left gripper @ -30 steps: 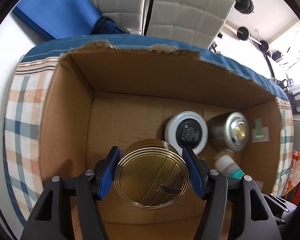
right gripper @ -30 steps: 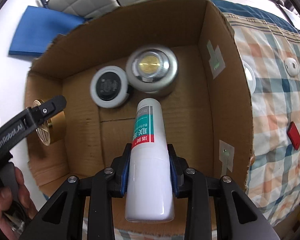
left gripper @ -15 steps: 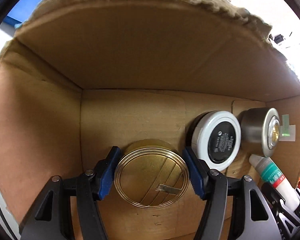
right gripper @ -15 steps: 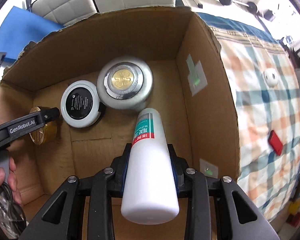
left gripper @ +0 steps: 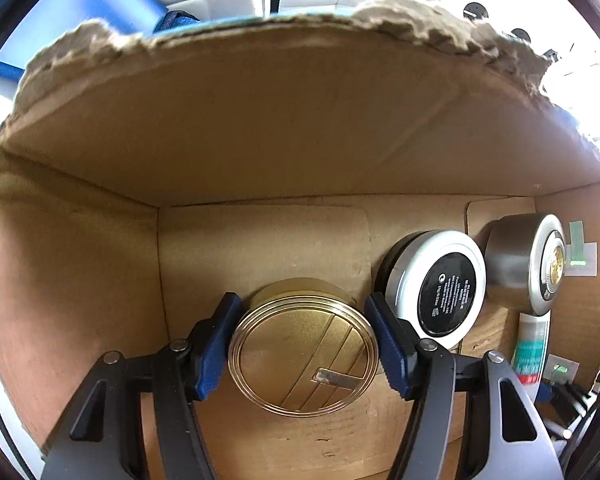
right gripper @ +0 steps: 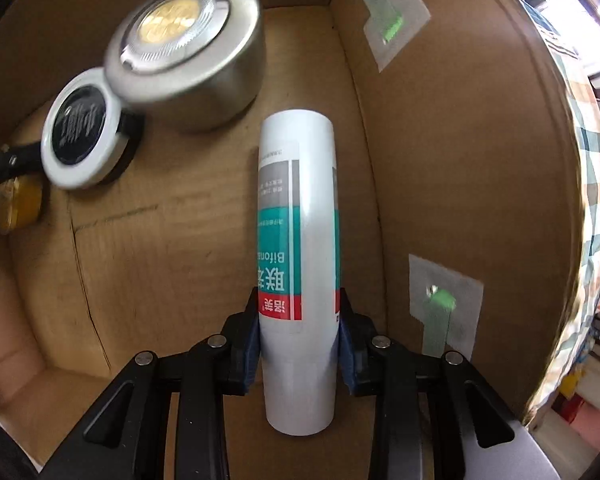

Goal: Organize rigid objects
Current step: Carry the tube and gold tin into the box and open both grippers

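Observation:
My left gripper (left gripper: 304, 344) is shut on a round gold tin (left gripper: 304, 352), held low inside the cardboard box (left gripper: 260, 140) near its left wall. My right gripper (right gripper: 298, 344) is shut on a white tube with a teal and red label (right gripper: 298, 240), deep in the box beside the right wall. A white jar with a black lid (left gripper: 440, 288) and a silver round tin (left gripper: 524, 268) stand on the box floor between them. They also show in the right wrist view, the jar (right gripper: 80, 132) and the silver tin (right gripper: 188, 56). The gold tin (right gripper: 16, 204) shows at its left edge.
The box walls close in on all sides; the far rim is torn. Taped green markers (right gripper: 392, 28) sit on the right wall. A checked cloth (right gripper: 592, 160) lies outside the box to the right. A blue mat (left gripper: 80, 12) lies beyond the far wall.
Both grippers have gone down deeper into the box with their loads. The tube now lies close along the right wall, its far end near the silver tin.

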`<state>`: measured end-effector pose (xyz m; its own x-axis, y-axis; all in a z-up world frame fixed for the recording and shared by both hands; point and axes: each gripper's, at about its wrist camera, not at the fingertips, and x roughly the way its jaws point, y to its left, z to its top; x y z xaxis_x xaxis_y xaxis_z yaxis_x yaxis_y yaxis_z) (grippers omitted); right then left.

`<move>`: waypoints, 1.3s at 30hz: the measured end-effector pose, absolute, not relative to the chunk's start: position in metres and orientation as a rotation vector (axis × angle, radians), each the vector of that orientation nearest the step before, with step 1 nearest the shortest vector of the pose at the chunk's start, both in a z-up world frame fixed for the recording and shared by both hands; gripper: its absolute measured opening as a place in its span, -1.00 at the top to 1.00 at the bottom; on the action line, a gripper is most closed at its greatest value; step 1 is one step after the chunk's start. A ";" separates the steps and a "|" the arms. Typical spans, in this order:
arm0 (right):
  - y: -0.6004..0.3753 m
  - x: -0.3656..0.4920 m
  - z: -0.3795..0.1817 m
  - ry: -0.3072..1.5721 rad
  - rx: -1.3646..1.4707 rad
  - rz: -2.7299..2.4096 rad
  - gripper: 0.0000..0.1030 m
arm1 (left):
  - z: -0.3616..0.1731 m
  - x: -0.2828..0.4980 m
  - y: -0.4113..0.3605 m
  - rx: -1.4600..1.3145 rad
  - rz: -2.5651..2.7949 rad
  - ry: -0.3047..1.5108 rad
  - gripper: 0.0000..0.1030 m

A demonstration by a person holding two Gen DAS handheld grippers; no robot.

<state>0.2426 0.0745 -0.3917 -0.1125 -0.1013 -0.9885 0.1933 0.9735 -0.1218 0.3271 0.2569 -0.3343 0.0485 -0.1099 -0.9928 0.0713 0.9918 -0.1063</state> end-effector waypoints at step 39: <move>0.173 0.210 -0.293 1.480 0.029 -0.078 -1.00 | -0.218 0.243 0.277 -0.057 -0.087 1.363 -1.00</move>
